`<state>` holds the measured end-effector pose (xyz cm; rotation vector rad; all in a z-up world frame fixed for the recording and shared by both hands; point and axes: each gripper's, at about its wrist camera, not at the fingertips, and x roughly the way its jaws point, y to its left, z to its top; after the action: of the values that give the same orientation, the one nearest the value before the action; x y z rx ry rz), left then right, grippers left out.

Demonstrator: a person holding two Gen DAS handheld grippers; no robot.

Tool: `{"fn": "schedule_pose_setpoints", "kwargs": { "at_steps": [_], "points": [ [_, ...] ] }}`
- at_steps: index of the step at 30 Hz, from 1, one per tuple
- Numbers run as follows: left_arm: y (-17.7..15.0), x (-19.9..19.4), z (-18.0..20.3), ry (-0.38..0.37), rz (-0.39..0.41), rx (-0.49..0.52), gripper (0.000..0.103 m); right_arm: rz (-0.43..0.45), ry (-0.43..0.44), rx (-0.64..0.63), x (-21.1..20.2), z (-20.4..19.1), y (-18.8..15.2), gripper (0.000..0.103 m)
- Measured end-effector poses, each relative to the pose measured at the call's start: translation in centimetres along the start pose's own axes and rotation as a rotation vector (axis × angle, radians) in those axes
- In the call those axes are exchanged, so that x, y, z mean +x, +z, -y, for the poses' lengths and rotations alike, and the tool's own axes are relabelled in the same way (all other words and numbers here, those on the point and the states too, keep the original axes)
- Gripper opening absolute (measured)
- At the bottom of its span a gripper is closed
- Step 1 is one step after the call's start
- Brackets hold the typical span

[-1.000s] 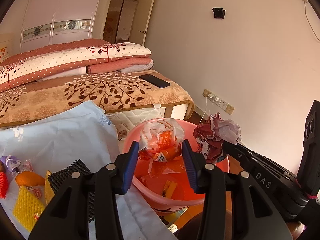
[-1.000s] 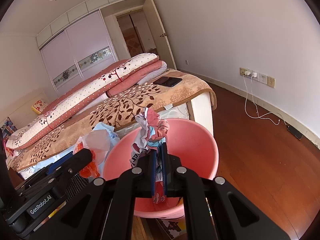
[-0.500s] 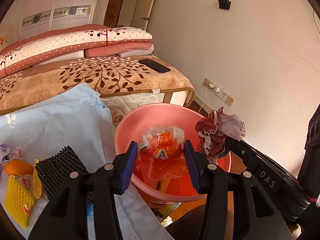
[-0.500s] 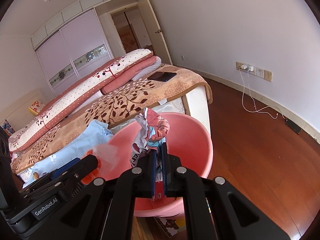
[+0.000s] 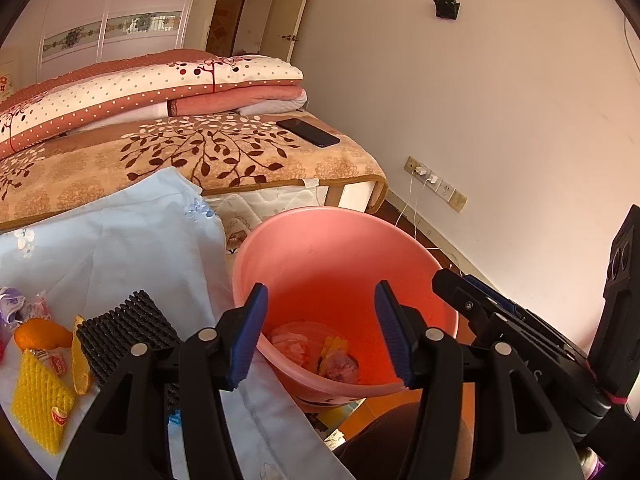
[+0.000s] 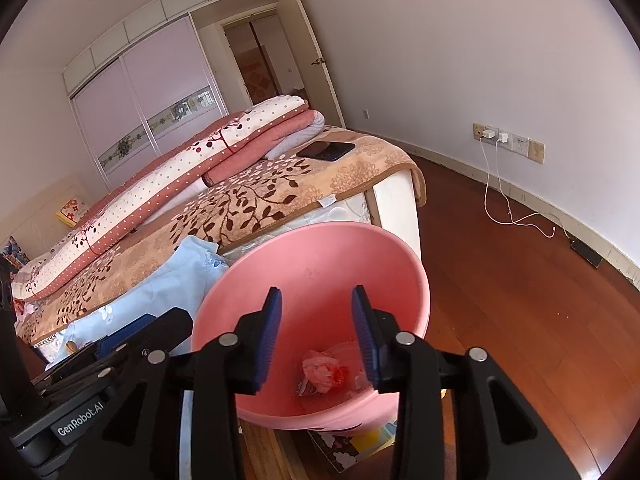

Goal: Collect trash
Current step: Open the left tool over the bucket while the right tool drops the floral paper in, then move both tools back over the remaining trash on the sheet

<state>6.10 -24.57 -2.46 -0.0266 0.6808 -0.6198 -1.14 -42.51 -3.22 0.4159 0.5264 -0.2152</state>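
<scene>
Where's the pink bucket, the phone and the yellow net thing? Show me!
Bucket (image 5: 320,216): left wrist view, on its far rim.
Phone (image 6: 326,149): right wrist view, middle of its dark screen, on the bed.
Yellow net (image 5: 38,404): left wrist view, middle of the foam mesh.

Beyond the jaws stands a bed (image 6: 280,200) with a leaf-patterned blanket (image 5: 200,156) and folded quilts (image 5: 160,84). Farther back, a sliding wardrobe (image 6: 148,100) and an open doorway (image 6: 260,68). Right of the jaws, wooden floor (image 6: 520,280) meets a white wall (image 5: 480,120) with sockets (image 6: 508,140).

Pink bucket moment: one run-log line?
left gripper: opening, empty | right gripper: opening, empty | pink bucket: crumpled wrappers inside
</scene>
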Motion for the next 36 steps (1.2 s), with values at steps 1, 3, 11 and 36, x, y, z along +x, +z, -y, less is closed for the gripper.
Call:
{"fn": "schedule_pose_setpoints", "kwargs": {
  "at_steps": [1, 3, 11, 36],
  "points": [
    [-0.1, -0.1, 0.1, 0.001, 0.001, 0.001, 0.056, 0.001, 0.001, -0.003, -0.1, -0.1, 0.0, 0.037],
    [-0.1, -0.4, 0.1, 0.006, 0.004, 0.007, 0.056, 0.001, 0.002, -0.012, -0.2, -0.3, 0.0, 0.038],
    [-0.4, -1.8, -0.3, 0.031, 0.021, 0.018, 0.056, -0.01, 0.017, -0.028, -0.7, -1.1, -0.4, 0.04],
    [-2.0, -7.8, -5.9, 0.12, 0.039, -0.008, 0.056, -0.063, 0.107, -0.139, -2.3, -6.8, -2.3, 0.048]
  ]
}}
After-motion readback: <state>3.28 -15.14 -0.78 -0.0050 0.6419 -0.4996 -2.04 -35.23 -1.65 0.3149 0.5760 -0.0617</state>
